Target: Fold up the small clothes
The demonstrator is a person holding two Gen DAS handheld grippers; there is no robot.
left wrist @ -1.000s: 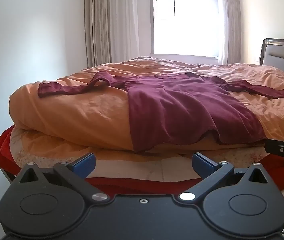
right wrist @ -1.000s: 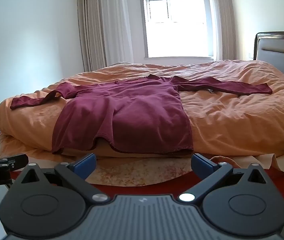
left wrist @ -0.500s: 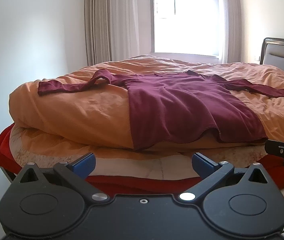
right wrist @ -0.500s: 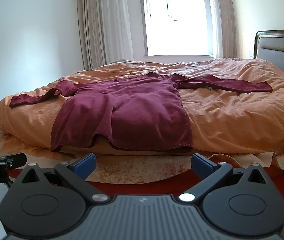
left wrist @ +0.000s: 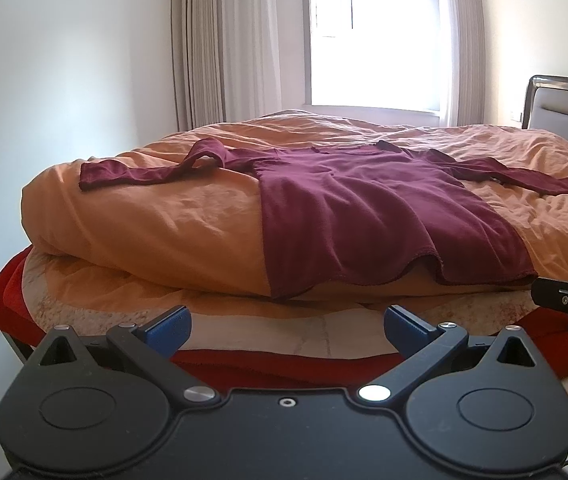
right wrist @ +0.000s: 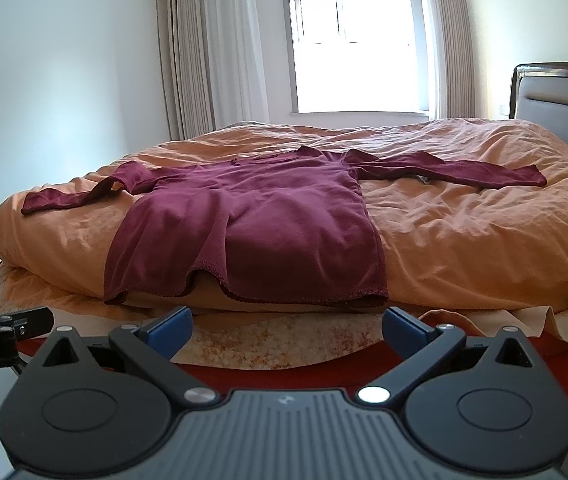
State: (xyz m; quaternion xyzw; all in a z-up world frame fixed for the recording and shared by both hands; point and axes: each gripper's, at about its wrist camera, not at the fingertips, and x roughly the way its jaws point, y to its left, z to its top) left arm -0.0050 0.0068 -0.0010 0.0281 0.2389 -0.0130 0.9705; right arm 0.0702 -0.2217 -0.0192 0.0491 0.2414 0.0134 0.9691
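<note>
A maroon long-sleeved shirt (left wrist: 372,208) (right wrist: 260,232) lies spread flat on the orange duvet (left wrist: 156,224) (right wrist: 464,232), sleeves stretched out to both sides and hem hanging over the near edge. My left gripper (left wrist: 286,326) is open, held short of the bed below the hem's left corner, with nothing between its blue fingers. Further right, my right gripper (right wrist: 286,326) is open too, just below the hem's middle. Each gripper shows at the edge of the other's view.
The bed has a red sheet (left wrist: 284,364) and a patterned layer under the duvet. A padded headboard (right wrist: 560,92) stands at the right. Curtains (right wrist: 204,52) and a bright window (right wrist: 356,52) are behind the bed. White wall on the left.
Both grippers have risen and edged a little toward the bed, so the shirt sits lower and larger in both views. Both stayed open.
</note>
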